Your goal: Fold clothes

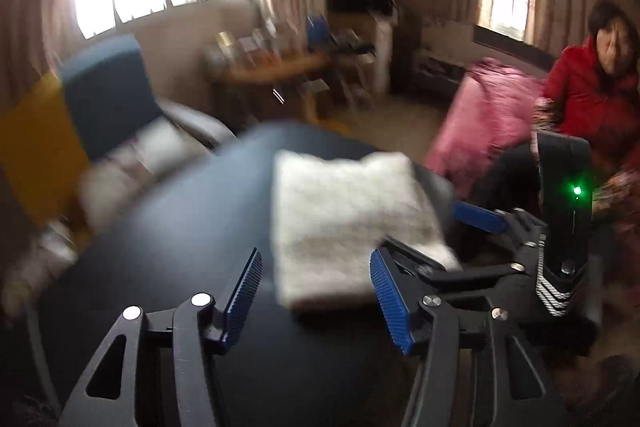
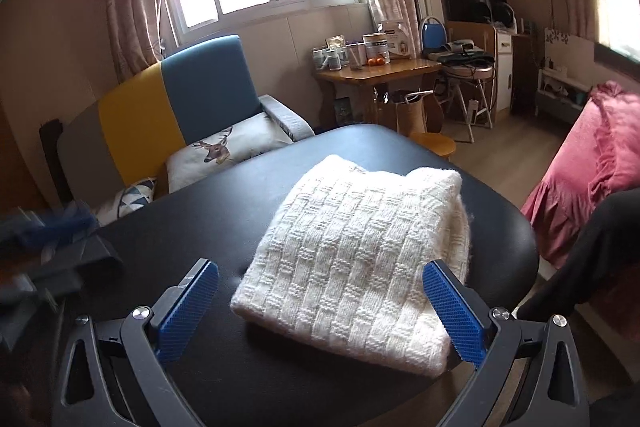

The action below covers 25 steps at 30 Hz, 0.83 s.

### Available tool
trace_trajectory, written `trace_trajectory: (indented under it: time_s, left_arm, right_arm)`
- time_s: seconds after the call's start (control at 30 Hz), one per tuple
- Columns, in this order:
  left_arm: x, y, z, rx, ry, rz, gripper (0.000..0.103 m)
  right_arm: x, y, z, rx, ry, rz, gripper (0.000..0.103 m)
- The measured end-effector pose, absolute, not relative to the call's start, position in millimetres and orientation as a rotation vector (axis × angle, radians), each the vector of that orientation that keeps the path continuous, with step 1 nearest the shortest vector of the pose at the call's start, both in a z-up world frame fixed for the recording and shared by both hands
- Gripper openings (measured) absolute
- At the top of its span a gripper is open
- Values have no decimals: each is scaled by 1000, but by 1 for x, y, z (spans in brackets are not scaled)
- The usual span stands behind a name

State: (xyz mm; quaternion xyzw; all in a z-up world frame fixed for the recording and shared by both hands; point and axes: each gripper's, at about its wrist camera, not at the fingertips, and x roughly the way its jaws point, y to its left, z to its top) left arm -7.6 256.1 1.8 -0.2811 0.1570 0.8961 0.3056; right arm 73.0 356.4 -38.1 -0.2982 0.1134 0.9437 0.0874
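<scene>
Our right hand-held gripper (image 2: 320, 311) has its blue ribbed pads spread wide, empty, poised on either side of the near end of the folded cream-white knitted sweater (image 2: 356, 247). That sweater, with a basket-weave pattern, lies as a thick rectangular bundle on the round black bench (image 2: 224, 195), toward its right half. Whether the right pad touches the knit or merely sits in front of it, we cannot tell. Our left hand-held gripper (image 1: 316, 301) is likewise spread open and holds nothing; its view is blurred, and it shows the sweater just ahead of its pads, with the right gripper beside the bundle's right edge. Past the bench we see a blue, yellow and grey armchair (image 2: 172, 99) with a deer-print cushion (image 2: 228, 147), a wooden side table (image 2: 376, 71) crowded with jars, and a pink bed cover (image 2: 592, 171). A person in a red jacket (image 1: 588, 95) sits at the right
</scene>
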Motion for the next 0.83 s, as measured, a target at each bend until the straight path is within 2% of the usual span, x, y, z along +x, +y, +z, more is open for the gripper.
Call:
trace_trajectory:
  time_s: [0.03,0.3,0.7,0.83]
  left_arm:
    - [-6,255,3,-732,410,2390,62]
    - [-17,253,-6,-838,308,2386,62]
    - [-24,260,-15,-866,303,2396,62]
    - [-28,257,-15,-856,291,2402,59]
  right_arm:
    - [73,356,-38,-889,328,2809,103]
    - [70,355,-43,-894,316,2802,103]
    - [64,353,-59,-951,327,2792,103]
    - [65,354,-60,-949,332,2788,103]
